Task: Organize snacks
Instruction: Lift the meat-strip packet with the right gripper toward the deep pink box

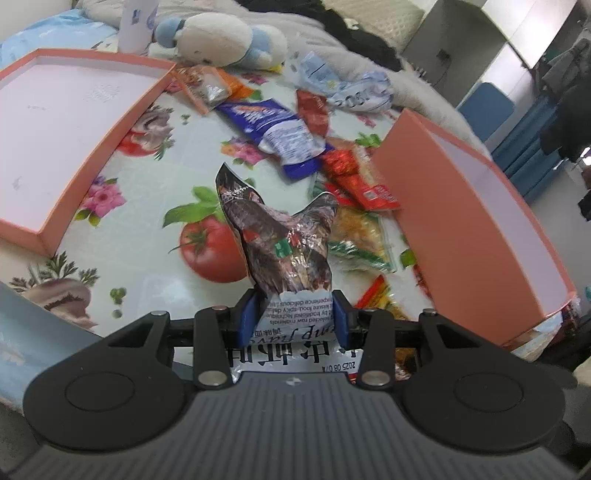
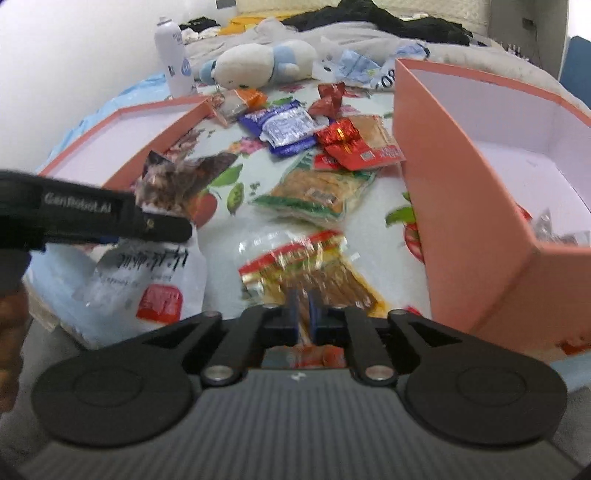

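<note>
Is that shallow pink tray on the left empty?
Empty: the shallow pink tray shows only bare pale floor; the snack packets lie outside it.

From my right wrist view, the clear yellow-and-red noodle packet point(image 2: 306, 273) is motion-blurred, its print unreadable. My gripper's body hides the lower end of the white-and-brown foil snack bag point(image 1: 284, 258) in the left view, and the tall salmon-pink cardboard box point(image 2: 461, 192) hides most of its contents.

Setting: a lived-in bedroom in a home.
- Bed point(image 2: 424, 40) behind the worktop, heaped with grey bedding and dark clothing point(image 2: 369, 16).
- Plush toy point(image 1: 221, 37), white and blue, lying at the worktop's far edge.
- Worktop point(image 1: 155, 266) covered in a household oilcloth printed with fruit and flowers.
- White wardrobe units point(image 1: 480, 40) along the wall.
- White spray bottle point(image 2: 173, 55), upright.
</note>
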A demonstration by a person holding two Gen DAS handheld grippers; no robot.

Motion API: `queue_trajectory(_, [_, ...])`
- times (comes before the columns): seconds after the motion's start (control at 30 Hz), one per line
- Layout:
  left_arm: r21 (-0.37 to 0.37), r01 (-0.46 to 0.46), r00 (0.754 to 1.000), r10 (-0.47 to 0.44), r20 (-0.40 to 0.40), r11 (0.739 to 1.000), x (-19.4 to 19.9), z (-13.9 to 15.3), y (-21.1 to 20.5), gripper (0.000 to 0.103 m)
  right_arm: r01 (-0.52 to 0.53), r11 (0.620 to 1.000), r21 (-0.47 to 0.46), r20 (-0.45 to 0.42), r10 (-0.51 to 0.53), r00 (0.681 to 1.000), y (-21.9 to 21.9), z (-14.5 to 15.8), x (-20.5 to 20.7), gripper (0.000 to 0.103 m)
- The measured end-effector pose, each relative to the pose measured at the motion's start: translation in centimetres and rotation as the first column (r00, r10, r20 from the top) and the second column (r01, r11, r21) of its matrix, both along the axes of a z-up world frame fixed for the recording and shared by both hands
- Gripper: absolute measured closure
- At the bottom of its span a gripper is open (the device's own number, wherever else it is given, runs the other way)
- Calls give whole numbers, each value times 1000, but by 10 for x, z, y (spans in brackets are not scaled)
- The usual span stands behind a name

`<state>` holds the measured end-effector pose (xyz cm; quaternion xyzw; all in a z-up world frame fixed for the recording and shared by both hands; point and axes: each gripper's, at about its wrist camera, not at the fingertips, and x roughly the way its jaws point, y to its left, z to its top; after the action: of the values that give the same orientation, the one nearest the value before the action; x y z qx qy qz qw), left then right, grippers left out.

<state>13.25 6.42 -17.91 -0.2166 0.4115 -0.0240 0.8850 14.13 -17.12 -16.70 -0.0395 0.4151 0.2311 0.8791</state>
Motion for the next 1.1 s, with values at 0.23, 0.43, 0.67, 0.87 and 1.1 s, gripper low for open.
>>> queue_trajectory(0.23, [2, 77, 997, -77, 21, 997, 17, 2, -20, 56, 138, 979, 150, -40, -134, 990, -39, 17, -29, 56])
queue_trajectory(0.43, [37, 154, 988, -153, -27, 987, 37, -21, -46, 56, 309, 914, 263, -177, -269, 947, -67, -4, -19, 54])
queue_trajectory(0.67, [113, 192, 981, -187, -49, 975, 41, -31, -58, 56, 430, 848, 310, -261, -359, 896, -76, -19, -9, 50])
queue_trajectory(0.87, [109, 188, 982, -184, -46, 976, 40, -32, -57, 56, 501, 813, 296, -244, -443, 863, -88, -22, -11, 50])
queue_trajectory(1.1, [101, 186, 982, -182, -47, 977, 40, -33, -56, 56, 464, 786, 408, -320, -352, 879, -87, -34, -7, 50])
